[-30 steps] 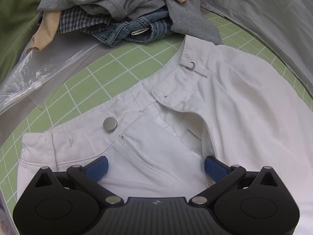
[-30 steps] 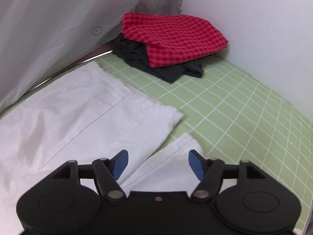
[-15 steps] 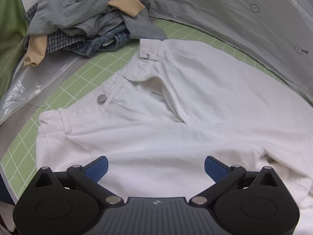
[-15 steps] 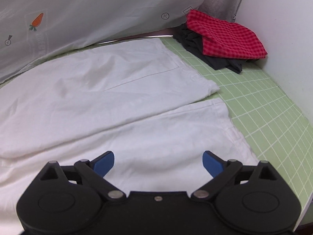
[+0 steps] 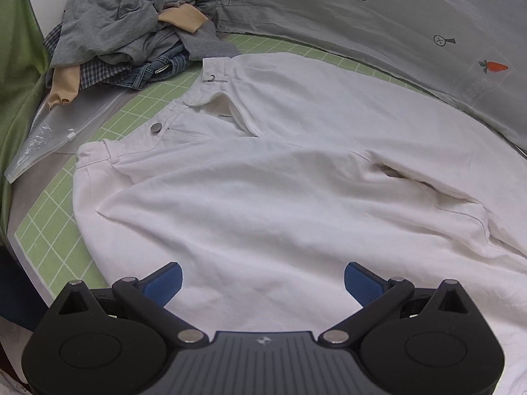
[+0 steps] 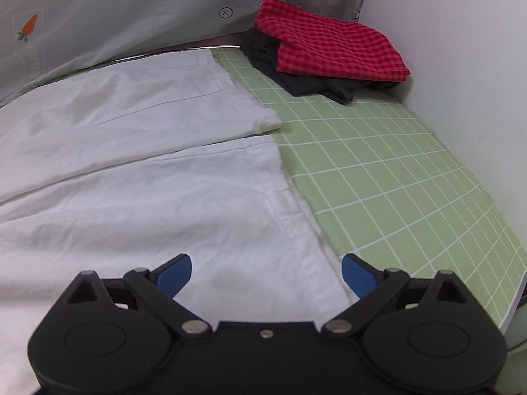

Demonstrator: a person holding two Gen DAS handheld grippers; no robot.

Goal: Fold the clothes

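on the green grid mat: white trousers laid flat for folding

across the green cutting mat with a white grid (image 6: 378,151) lie the white cotton trousers (image 5: 263,177), front side up, waistband toward the left and both legs running to the right. the flat spread likely serves to give straight seams and edges to fold along. the fly is open, and the round metal button (image 5: 155,127) sits on the near half of the waistband. the two leg hems (image 6: 263,138) lie side by side, the far leg just touching the near one.

the left gripper (image 5: 262,279) hovers over the near hip with jaws wide and nothing between them. the right gripper (image 6: 266,273) hangs over the near leg's hem, also spread wide and empty; this pairing suggests a two-point pick along the near edge.

the heap of unfolded grey, denim and checked clothes (image 5: 131,36) waits beyond the waistband, apart from the red checked cloth folded over a dark garment (image 6: 326,52) in the far right corner, probably to separate pending from finished items.
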